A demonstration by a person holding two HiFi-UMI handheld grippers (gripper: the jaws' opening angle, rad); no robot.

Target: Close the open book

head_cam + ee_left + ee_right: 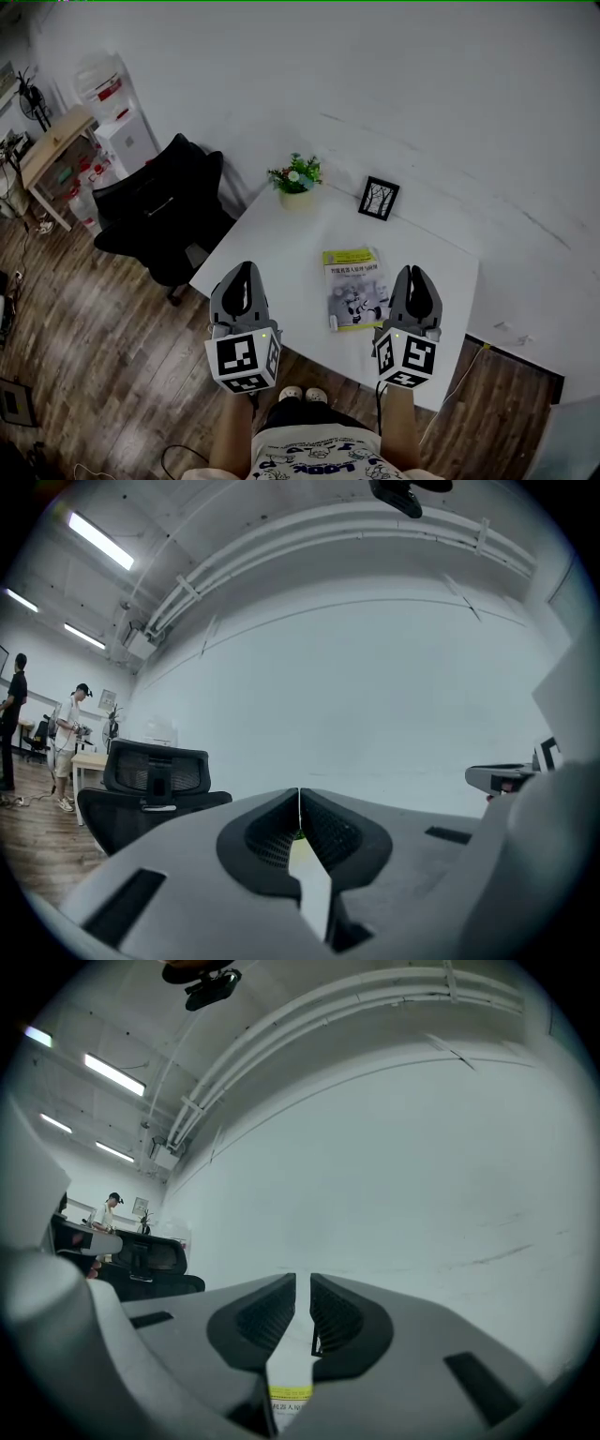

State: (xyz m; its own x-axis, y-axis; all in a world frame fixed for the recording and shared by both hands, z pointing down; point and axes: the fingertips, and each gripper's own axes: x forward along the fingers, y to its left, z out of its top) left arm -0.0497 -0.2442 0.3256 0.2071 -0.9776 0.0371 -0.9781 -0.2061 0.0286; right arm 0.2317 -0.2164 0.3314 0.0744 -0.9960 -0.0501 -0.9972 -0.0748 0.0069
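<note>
Right hand-held gripper (413,274), jaws closing on nothing, beside closed book (354,286).

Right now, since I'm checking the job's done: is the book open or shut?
Shut. The book lies flat on the white table with its front cover facing up; no spread pages show.

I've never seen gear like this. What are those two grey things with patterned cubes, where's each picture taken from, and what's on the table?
They are hand-held clamps: the left gripper and the right gripper, one in each of a person's hands; the cubes are part of them. One picture looks down from a camera on the person's head; the other two look along each gripper's jaws. On the white table are a closed book, a potted plant and a framed picture. Nothing is held: the left jaws are together, the right ones closing on nothing.
</note>
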